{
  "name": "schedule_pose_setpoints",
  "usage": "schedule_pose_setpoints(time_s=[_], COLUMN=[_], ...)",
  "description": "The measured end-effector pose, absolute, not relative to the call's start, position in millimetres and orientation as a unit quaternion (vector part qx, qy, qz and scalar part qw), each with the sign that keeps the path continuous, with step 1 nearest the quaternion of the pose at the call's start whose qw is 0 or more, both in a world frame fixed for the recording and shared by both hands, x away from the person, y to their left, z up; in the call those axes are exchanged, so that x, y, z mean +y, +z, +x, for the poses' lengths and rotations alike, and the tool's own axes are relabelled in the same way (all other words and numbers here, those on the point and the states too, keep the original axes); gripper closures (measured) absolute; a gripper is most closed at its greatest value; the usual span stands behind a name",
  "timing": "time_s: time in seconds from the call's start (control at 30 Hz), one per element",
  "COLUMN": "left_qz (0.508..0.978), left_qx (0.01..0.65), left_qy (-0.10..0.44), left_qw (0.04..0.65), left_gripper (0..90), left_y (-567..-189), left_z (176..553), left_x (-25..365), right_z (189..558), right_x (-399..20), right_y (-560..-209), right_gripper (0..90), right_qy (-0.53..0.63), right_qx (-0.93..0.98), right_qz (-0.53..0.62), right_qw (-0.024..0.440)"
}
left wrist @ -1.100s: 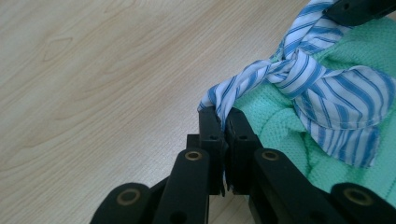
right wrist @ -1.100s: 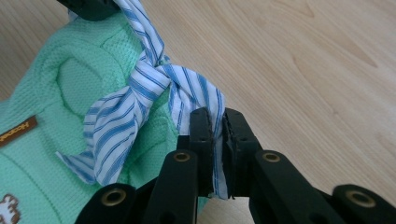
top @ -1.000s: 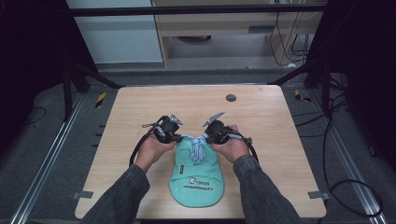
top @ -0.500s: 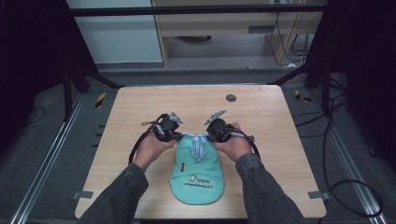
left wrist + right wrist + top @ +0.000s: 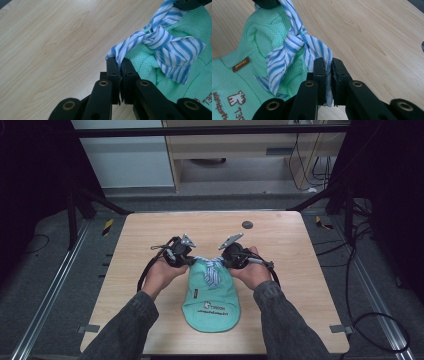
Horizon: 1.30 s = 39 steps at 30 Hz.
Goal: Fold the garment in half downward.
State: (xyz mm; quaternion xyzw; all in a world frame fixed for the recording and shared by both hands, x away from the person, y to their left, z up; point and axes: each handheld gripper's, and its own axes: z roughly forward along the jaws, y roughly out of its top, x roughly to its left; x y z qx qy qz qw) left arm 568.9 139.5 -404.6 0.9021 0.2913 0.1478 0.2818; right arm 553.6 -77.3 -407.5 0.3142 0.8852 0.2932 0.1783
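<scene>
Your left gripper (image 5: 119, 68) has its jaws pressed together on one end of the striped tie (image 5: 160, 42), and your right gripper (image 5: 327, 67) is clamped the same way on the other end. The knot (image 5: 297, 37) sits between them, above the top edge of the green bib (image 5: 210, 295), which lies flat on the table (image 5: 130, 240) near your edge with its rounded end toward you. The tie runs left to right from gripper to gripper, so any tightening looks to be a pull straight outward, each hand away from the knot. Both hands look equally near it.
</scene>
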Motion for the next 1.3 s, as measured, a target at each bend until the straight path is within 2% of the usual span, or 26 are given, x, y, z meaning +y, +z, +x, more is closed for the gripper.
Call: schedule_pose_setpoints(time_s=[1.3], left_qz=[0.896], left_qx=[0.286], left_qy=[0.167], left_qw=[0.295], left_gripper=[86.9], left_y=[-389], left_z=[573], left_x=[138], right_z=[559], right_x=[-80], right_y=[-392], right_gripper=[83.1], right_qy=[0.298], right_qx=[0.882], right_qz=[0.302], right_qw=[0.204])
